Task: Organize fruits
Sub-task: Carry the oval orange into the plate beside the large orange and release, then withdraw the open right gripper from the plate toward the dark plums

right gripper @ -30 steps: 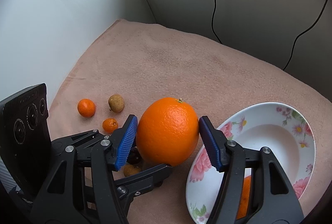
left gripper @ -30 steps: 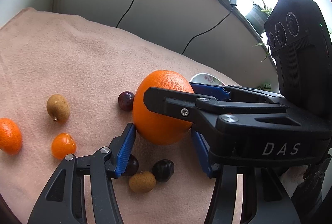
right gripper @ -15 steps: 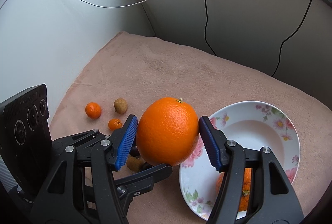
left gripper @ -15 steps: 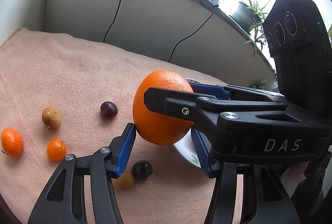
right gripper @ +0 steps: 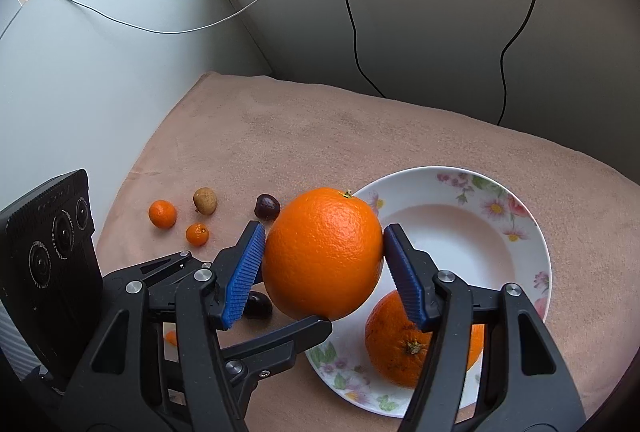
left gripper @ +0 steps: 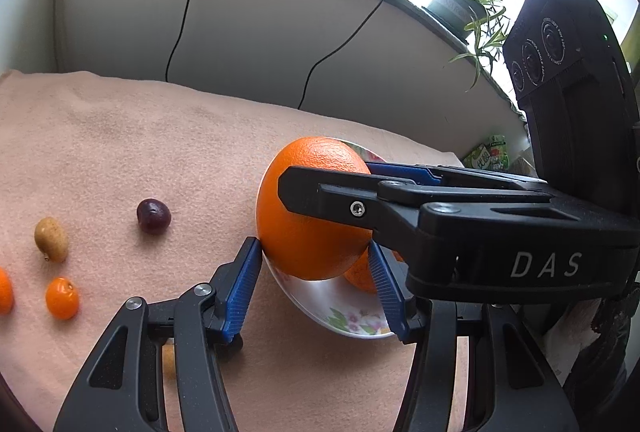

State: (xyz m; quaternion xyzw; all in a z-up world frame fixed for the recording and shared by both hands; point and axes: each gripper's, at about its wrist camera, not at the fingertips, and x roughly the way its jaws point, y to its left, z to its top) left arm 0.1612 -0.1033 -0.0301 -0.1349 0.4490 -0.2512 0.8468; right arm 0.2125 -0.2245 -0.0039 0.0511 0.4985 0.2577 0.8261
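Note:
Both grippers hold one large orange (left gripper: 312, 216) together, lifted above the rim of a white floral plate (left gripper: 352, 316). My left gripper (left gripper: 316, 280) pinches it between blue pads. My right gripper (right gripper: 324, 272) pinches the same orange (right gripper: 324, 256) from the other side. The plate (right gripper: 520, 216) holds another orange (right gripper: 404, 344), partly hidden behind the right finger. Small fruits lie on the pink cloth to the left: a dark plum (left gripper: 153, 216), a brown fruit (left gripper: 51, 239) and a small orange fruit (left gripper: 62, 298).
In the right wrist view, a tangerine (right gripper: 162, 214), a brown fruit (right gripper: 205, 201), a small orange fruit (right gripper: 197, 234) and two dark plums (right gripper: 266, 207) lie on the cloth (right gripper: 320, 136). Walls and hanging cables stand behind. A potted plant (left gripper: 472, 4) sits on the sill.
Both grippers have carried the large orange up and to the right, from over the loose fruits to over the plate's rim. The grip has not changed.

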